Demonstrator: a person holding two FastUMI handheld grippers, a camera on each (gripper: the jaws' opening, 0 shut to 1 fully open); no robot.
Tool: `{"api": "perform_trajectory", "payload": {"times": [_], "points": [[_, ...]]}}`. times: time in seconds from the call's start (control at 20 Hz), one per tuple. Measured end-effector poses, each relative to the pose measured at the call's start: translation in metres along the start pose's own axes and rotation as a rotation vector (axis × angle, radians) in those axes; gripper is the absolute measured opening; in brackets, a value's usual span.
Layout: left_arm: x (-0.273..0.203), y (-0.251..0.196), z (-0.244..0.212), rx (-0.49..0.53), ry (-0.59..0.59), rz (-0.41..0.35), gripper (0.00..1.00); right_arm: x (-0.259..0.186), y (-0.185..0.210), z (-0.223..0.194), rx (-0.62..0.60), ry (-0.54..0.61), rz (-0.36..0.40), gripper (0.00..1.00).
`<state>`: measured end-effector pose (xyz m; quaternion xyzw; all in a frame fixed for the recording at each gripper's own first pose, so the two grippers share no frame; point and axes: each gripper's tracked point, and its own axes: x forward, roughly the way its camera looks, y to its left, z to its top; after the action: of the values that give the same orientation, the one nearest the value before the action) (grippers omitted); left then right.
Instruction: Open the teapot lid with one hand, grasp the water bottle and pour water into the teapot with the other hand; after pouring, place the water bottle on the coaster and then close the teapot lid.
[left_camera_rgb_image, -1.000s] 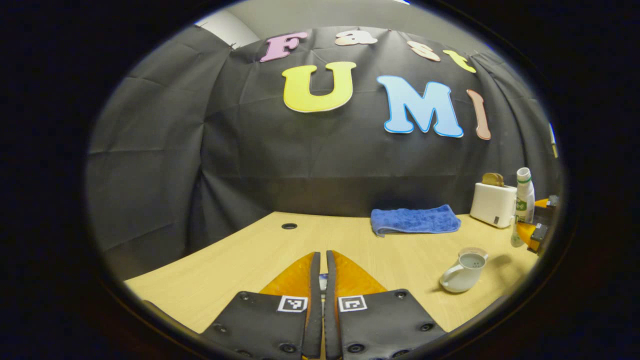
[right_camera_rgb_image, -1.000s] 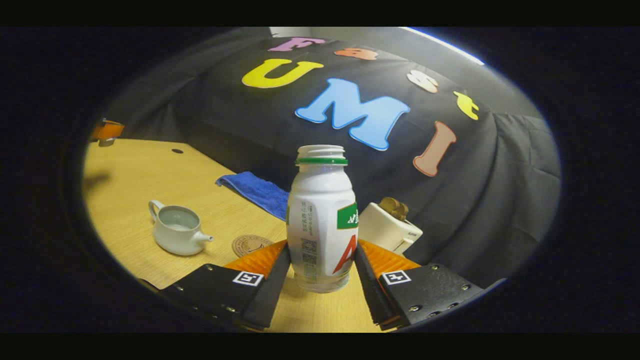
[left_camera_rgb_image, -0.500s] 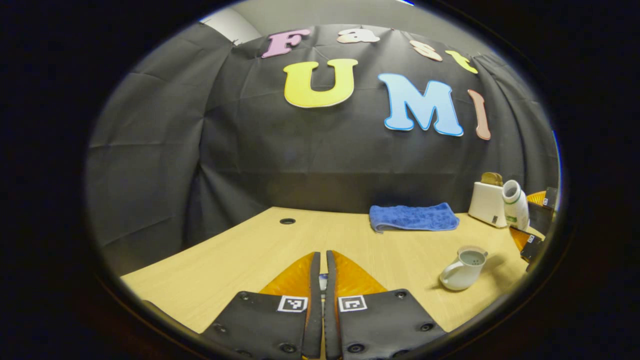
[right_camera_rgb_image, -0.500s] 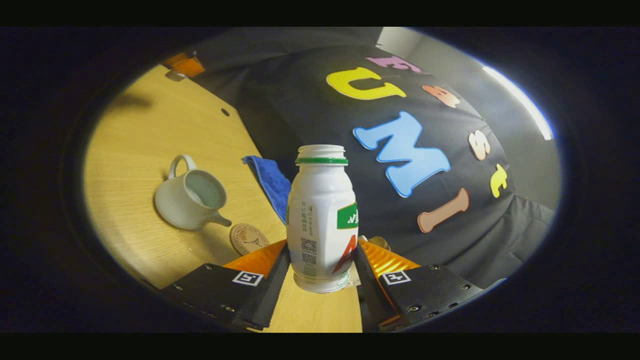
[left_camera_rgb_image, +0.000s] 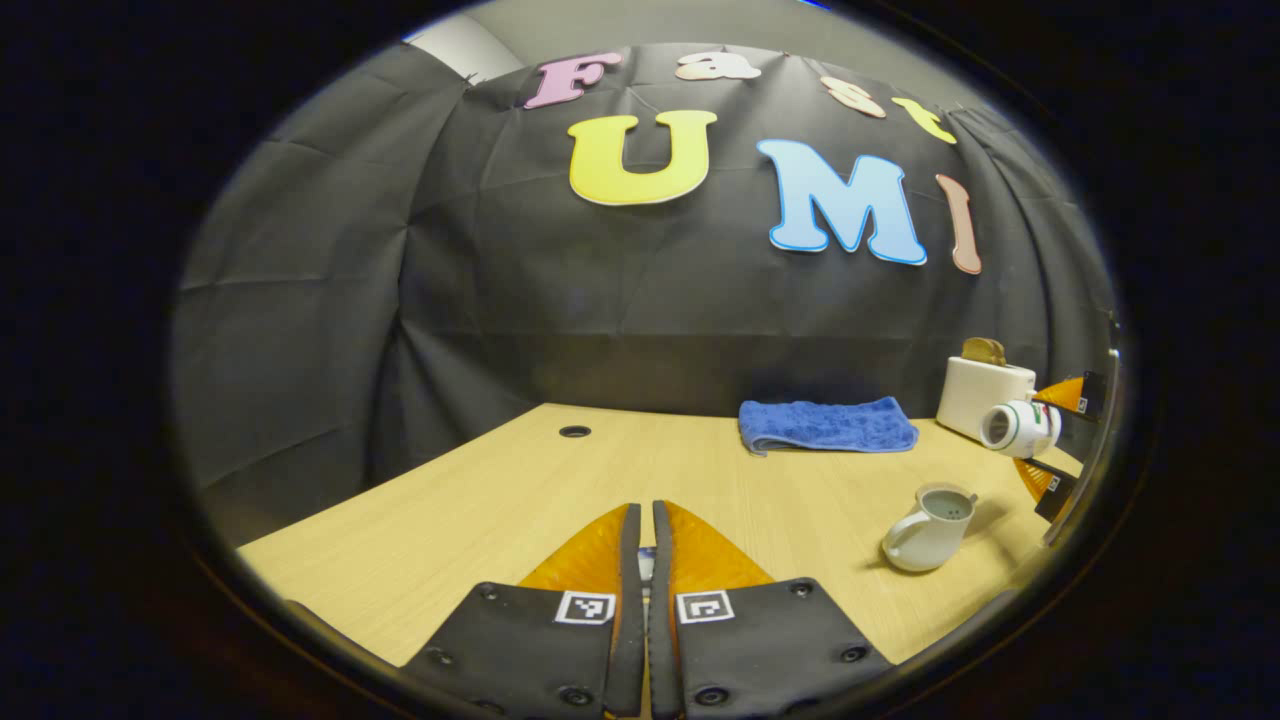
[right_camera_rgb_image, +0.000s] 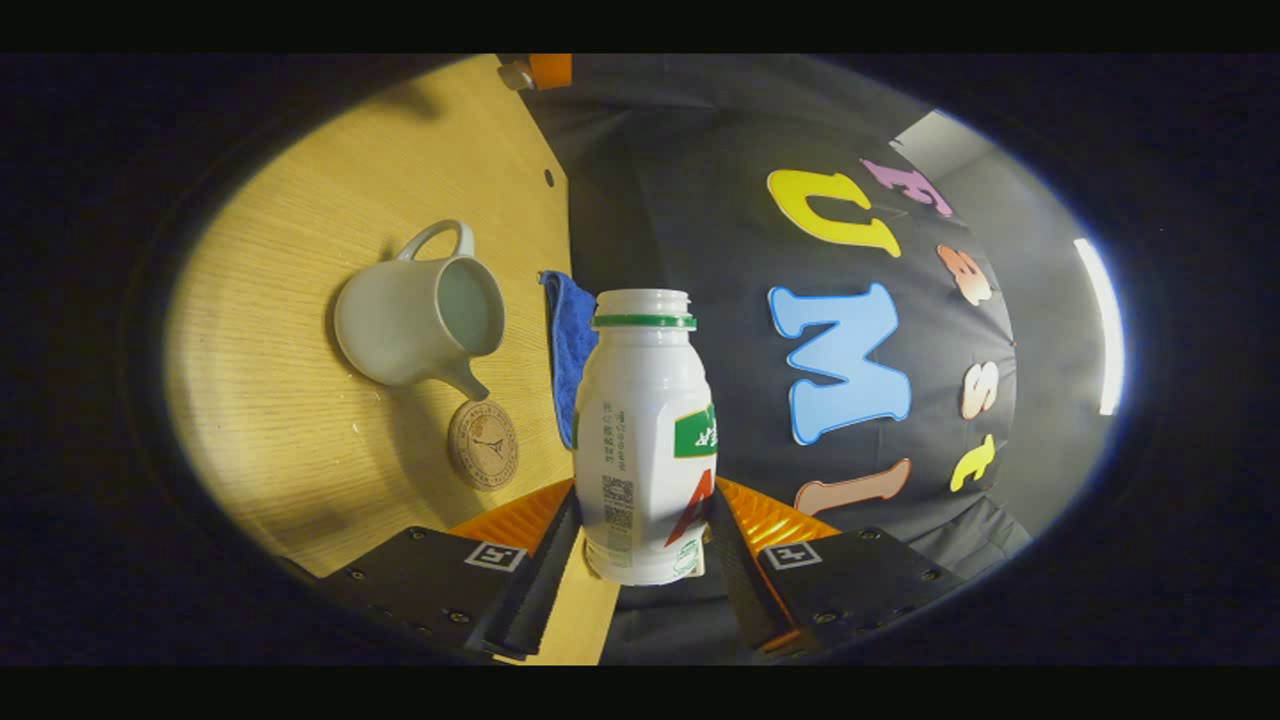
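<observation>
Flanking the teapot (right_camera_rgb_image: 420, 320): coaster (right_camera_rgb_image: 483, 444); blue towel (right_camera_rgb_image: 571, 345); toaster (left_camera_rgb_image: 983, 394)

The water bottle (right_camera_rgb_image: 645, 440) is white plastic with a green neck ring and no cap, tipped on its side in the air above the table, its mouth toward the teapot (left_camera_rgb_image: 928, 527). The teapot is a white pot with a loop handle and short spout, upright, its top open. The round brown coaster (right_camera_rgb_image: 483, 444) lies flat just beside the spout.
</observation>
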<state>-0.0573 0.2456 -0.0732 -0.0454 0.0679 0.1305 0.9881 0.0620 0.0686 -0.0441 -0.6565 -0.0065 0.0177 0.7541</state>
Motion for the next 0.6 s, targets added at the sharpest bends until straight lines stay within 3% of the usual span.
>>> {"api": "perform_trajectory", "payload": {"times": [0.35,0.4,0.6], "points": [[0.001,-0.001,-0.004,0.004,0.007,-0.003,0.12,0.005,-0.017,0.003,-0.156,-0.045,-0.014,0.71],[0.000,0.000,-0.004,0.005,0.007,-0.003,0.08,0.004,-0.019,0.003,-0.174,-0.050,-0.011,0.71],[0.003,-0.003,-0.006,0.000,0.014,-0.008,0.12,0.008,-0.028,0.007,-0.237,-0.071,-0.021,0.71]]}}
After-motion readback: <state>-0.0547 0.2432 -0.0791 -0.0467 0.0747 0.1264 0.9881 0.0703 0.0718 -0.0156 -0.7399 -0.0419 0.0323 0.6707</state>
